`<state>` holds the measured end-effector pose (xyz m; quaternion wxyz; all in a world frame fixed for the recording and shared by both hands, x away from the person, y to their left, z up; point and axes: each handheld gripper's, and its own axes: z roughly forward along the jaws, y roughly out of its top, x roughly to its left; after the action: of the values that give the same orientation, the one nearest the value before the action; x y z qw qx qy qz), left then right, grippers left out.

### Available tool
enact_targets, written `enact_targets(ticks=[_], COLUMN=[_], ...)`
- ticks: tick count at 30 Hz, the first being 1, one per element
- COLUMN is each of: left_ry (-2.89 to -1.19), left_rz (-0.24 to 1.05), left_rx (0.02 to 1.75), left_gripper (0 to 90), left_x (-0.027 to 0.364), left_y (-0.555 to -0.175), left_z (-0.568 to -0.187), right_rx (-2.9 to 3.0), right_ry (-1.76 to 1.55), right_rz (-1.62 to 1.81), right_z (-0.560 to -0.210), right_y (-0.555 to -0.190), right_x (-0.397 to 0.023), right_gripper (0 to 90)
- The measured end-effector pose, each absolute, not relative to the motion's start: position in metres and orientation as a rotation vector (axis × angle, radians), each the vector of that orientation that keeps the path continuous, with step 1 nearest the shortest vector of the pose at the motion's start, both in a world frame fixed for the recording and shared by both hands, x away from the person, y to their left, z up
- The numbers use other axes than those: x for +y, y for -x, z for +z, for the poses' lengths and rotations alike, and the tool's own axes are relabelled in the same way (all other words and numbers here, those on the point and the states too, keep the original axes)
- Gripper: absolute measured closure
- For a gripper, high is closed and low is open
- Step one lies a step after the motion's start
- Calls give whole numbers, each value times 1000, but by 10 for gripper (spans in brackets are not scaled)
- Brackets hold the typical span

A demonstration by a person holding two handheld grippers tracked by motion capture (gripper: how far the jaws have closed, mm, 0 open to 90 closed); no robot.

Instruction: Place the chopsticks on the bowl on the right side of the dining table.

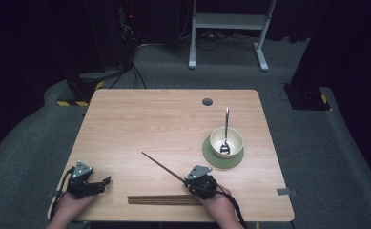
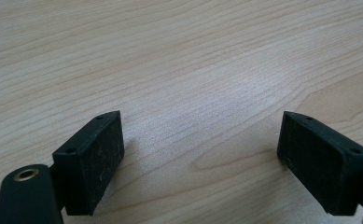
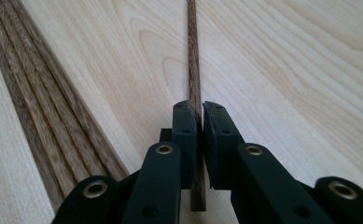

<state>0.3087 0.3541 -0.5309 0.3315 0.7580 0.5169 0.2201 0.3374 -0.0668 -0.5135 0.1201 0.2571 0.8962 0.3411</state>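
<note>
1. We see our right tongs (image 3: pixel 199 116) pinching one dark wooden chopstick (image 1: pixel 161 166) close to its end; the stick runs up and left over the wooden surface (image 1: pixel 140 119).
2. Held so near one end, it may pivot or slip out.
3. More chopsticks (image 1: pixel 164 200) lie bunched just beside the right hand; a swing could scatter them.
4. Our left tongs (image 2: pixel 202 158) stand spread, holding nothing.
5. The bowl (image 1: pixel 226 141), with a spoon (image 1: pixel 226 133), sits well apart.

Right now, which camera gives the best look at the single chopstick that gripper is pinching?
The right gripper view: the chopstick runs between the right gripper, whose jaws are shut on it. The high view shows its whole length slanting over the table, small and thin. The left gripper view looks at bare wood.
</note>
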Motion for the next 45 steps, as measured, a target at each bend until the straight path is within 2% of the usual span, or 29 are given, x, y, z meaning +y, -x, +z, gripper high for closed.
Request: enact_targets(ticks=[6, 16, 27, 45], left_ry=[-1978, -1968, -1957, -1973], left_rz=[580, 597, 593, 581], left_rx=[1359, 1390, 1455, 1431], left_gripper=[140, 132, 24, 18], left_x=[353, 350, 349, 349], left_y=[-309, -311, -315, -313], left_z=[-531, -531, -532, -532], right_rx=[2591, 2531, 2486, 2388], right_ry=[-735, -687, -612, -728], right_rz=[1053, 1130, 1136, 1193], right_z=[-499, -487, -469, -456], right_y=[-346, -336, -322, -332], right_x=[-64, -75, -71, -106], right_gripper=[838, 839, 839, 840])
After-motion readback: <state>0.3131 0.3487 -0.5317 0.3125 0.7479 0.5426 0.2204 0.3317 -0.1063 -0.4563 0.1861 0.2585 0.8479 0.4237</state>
